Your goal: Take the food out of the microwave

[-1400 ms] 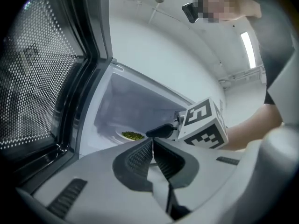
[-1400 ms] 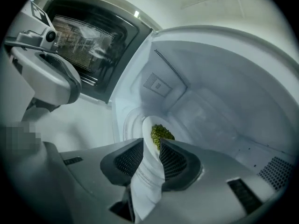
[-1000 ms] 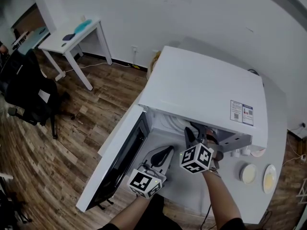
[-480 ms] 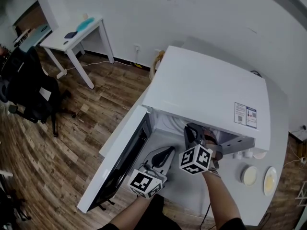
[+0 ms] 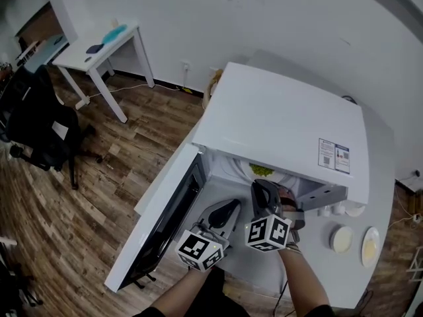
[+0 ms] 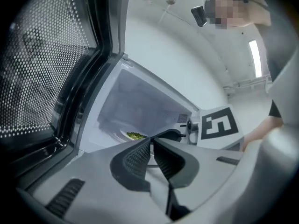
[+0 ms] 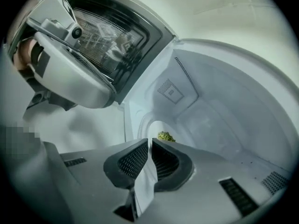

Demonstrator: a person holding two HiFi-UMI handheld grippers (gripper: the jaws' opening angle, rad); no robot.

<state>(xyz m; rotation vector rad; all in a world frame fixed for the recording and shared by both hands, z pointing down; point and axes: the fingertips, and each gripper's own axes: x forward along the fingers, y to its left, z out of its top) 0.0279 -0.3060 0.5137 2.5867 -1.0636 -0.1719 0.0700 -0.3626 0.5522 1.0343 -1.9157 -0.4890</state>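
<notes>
The white microwave (image 5: pixel 284 121) stands with its door (image 5: pixel 162 223) swung open to the left. A white plate (image 7: pixel 154 127) with green food (image 5: pixel 262 170) on it lies at the mouth of the cavity. My right gripper (image 5: pixel 263 185) reaches into the opening, shut on the plate's near rim; in the right gripper view the white rim runs between the pads (image 7: pixel 135 160). The green food (image 7: pixel 164 136) sits just beyond the tips. My left gripper (image 5: pixel 231 207) hovers beside the door, shut and holding nothing; its view shows the food (image 6: pixel 135 136) ahead inside the cavity.
Two small dishes (image 5: pixel 342 239) (image 5: pixel 371 246) and a few white cups (image 5: pixel 330 210) sit on the counter right of the microwave. A white table (image 5: pixel 99 48) and a black chair (image 5: pixel 39 127) stand on the wood floor at the left.
My right gripper has pulled back toward me, and the green food on its plate now shows at the microwave's mouth, hidden before. The left gripper has stayed put.
</notes>
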